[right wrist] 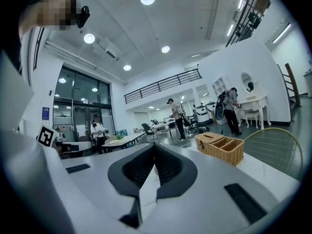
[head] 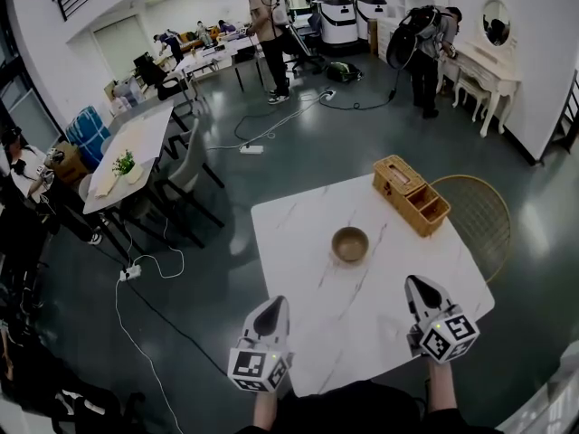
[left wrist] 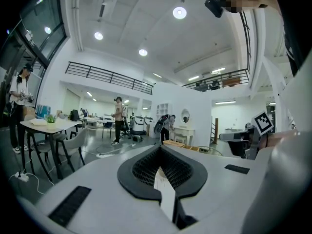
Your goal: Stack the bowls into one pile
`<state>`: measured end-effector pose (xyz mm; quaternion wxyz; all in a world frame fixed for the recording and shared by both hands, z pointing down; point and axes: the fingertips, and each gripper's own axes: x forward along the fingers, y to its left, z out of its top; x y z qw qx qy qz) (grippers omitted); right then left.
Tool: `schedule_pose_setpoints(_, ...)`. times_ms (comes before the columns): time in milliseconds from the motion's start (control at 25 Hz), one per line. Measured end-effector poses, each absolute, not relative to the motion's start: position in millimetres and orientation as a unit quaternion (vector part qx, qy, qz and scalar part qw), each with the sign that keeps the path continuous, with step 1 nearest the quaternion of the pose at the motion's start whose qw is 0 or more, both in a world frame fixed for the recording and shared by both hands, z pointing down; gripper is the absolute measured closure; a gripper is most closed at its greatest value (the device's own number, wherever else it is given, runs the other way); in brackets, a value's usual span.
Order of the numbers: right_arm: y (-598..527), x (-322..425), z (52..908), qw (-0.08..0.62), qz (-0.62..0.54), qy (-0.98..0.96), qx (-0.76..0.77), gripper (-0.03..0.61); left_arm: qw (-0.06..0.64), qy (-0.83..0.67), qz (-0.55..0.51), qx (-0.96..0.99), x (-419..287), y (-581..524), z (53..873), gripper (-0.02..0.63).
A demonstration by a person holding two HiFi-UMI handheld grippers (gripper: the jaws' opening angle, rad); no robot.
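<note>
Head view: only 1 bowl shape [head: 350, 244] shows, near the middle of the tabletop [head: 298, 233]; whether it is a nested pile I cannot tell. A wicker basket [head: 412, 194] sits at the far right corner. The left gripper [head: 271, 311] and right gripper [head: 418, 289] hover at the near edge, well apart from the bowl.

Left gripper view: jaws pressed together, nothing between.

Right gripper view: jaws together and empty too; the bowl is hidden behind them.

No loose bowl is visible, so the stacking looks finished; any further move would first need the jaws opened.
</note>
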<state>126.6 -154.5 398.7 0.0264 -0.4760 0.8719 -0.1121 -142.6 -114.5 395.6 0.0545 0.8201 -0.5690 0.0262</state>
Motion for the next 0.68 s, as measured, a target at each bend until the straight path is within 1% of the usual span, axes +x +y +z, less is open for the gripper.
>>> schedule_pose_setpoints(680,-151.9,126.5,401.5,0.021,-0.111,0.87,-0.48,0.565,0.058,-0.568,0.028,0.82,-143.0,-111.2,397.0,0.6)
